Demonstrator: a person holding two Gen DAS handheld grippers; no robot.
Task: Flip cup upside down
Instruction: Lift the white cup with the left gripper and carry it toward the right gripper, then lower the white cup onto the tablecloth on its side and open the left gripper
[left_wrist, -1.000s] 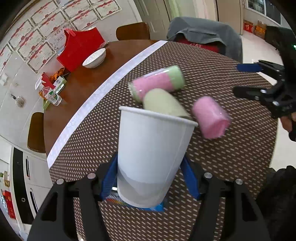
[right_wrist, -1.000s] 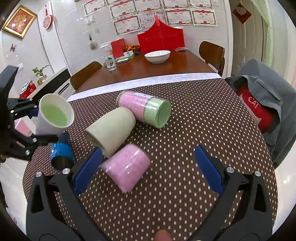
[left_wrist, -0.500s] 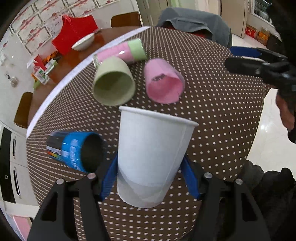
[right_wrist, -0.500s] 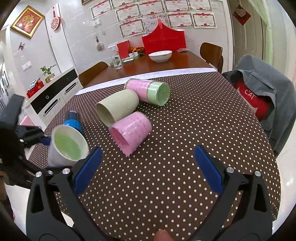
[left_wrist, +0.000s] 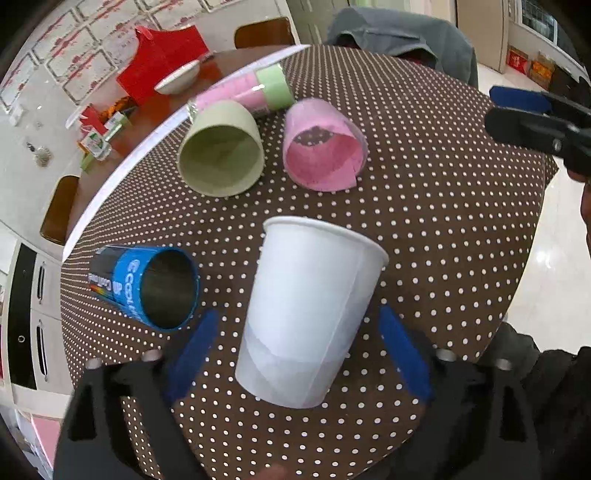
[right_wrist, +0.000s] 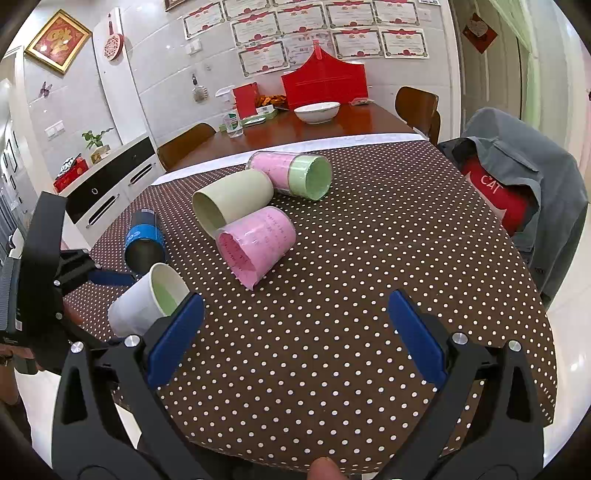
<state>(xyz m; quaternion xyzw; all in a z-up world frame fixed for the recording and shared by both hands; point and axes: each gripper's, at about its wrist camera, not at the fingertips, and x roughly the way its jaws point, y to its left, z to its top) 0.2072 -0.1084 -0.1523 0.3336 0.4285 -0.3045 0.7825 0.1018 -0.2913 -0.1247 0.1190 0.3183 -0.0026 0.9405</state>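
Dotted brown cloth covers the counter (left_wrist: 424, 184); spread left tongs (left_wrist: 295, 350) flank a smooth white paper cup (left_wrist: 306, 314); right tongs (right_wrist: 295, 328) gape empty.

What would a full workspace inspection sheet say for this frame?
Surface: brown polka-dot tablecloth over the near part of the table.
Job's things: white paper cup, tilted, mouth not down; not flipped yet.
Clutter: pale green cup, pink cup, pink-and-green container, blue cup, all lying on their sides.
Grippers: left gripper open, fingers either side of the white paper cup, not touching it; right gripper open, holding nothing.
Cables: nothing seen.
Surroundings: white bowl, red bag, grey jacket on a chair.
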